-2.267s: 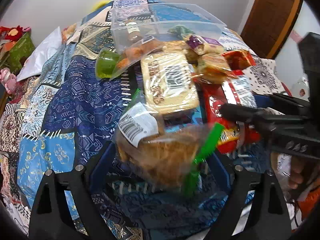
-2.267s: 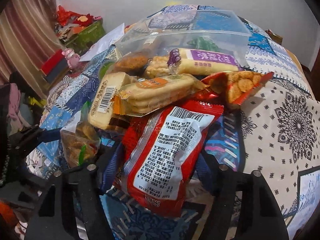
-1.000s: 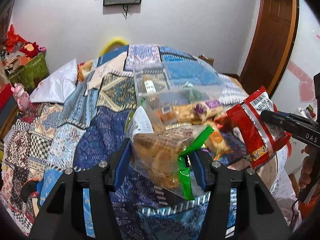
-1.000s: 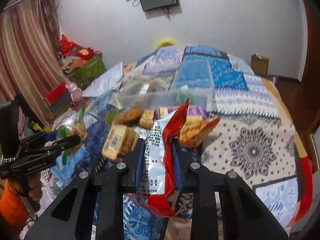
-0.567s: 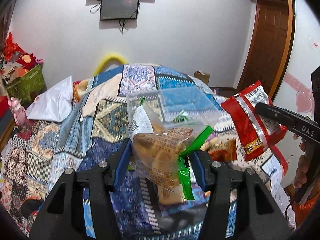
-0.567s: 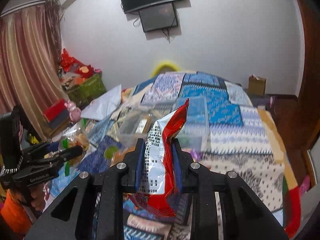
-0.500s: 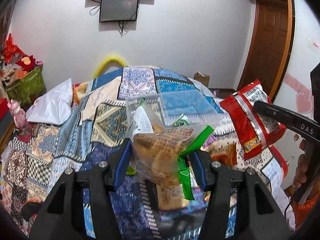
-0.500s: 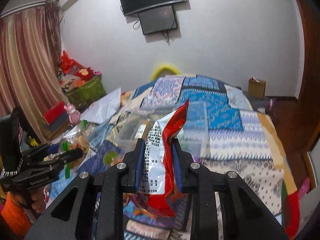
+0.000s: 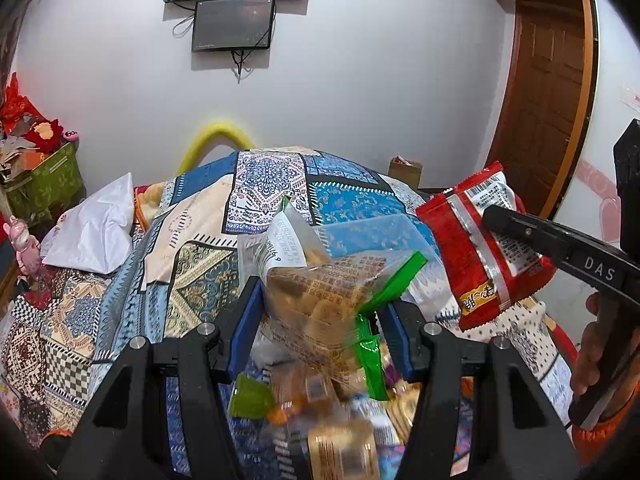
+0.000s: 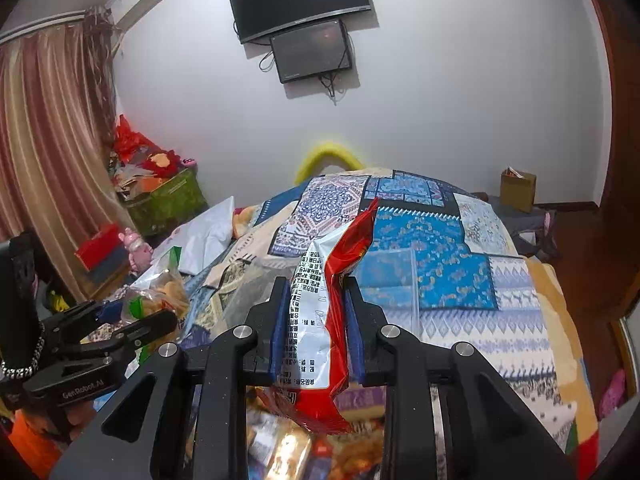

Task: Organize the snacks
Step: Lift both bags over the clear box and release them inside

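Clear crinkly snack bag with green edging (image 9: 320,304), centre frame, clamped in left claw (image 9: 318,322) above patchwork-quilted bed (image 9: 256,184). Red foil snack packet (image 10: 320,328), centre frame, pinched in right claw (image 10: 316,330). More snacks (image 9: 344,444) blurred along lower edge.

Patchwork-quilted bed (image 10: 436,240) bears snack packets (image 9: 340,444) (blurred), clear box (image 10: 394,280)

Even indoor light, fisheye-warped edges, blurred snacks (image 9: 340,432) near lens
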Demonstrator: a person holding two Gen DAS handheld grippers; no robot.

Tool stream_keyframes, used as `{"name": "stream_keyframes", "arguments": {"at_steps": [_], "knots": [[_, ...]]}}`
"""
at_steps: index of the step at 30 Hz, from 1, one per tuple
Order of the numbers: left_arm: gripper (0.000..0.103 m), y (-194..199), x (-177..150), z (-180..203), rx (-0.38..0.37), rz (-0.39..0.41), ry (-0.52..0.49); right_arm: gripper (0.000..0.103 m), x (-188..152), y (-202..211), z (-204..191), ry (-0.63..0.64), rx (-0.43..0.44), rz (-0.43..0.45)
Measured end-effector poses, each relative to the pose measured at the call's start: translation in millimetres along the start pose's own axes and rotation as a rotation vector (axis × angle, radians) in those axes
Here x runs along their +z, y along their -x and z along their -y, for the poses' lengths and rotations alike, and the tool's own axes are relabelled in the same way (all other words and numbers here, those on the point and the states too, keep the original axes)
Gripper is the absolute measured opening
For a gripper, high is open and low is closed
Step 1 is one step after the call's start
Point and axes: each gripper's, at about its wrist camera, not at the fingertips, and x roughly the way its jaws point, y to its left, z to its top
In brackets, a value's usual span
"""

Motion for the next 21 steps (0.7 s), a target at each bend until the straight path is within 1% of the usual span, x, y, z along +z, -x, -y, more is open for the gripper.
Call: {"name": "stream_keyframes", "arguments": {"at_steps": [5,9,14,21], "knots": [[0.056,-27,9,0,0.011,-0.009,-0.006,0.024,7,-24,3,-0.002,0.0,-0.013],[0.056,-54,13,-1,0.029,-0.033,-0.013,0.024,10,-46,3,0.005,-0.01,-0.032],[0.056,-90,13,-3,0.041,-0.086,-0.022,0.024,9,-77,5,0.012,-0.018,-0.072],[0.056,-132,5,-3,0.032,-0.177,-0.036,0.024,3,-112,9,0.023,-0.024,-0.153]]}}
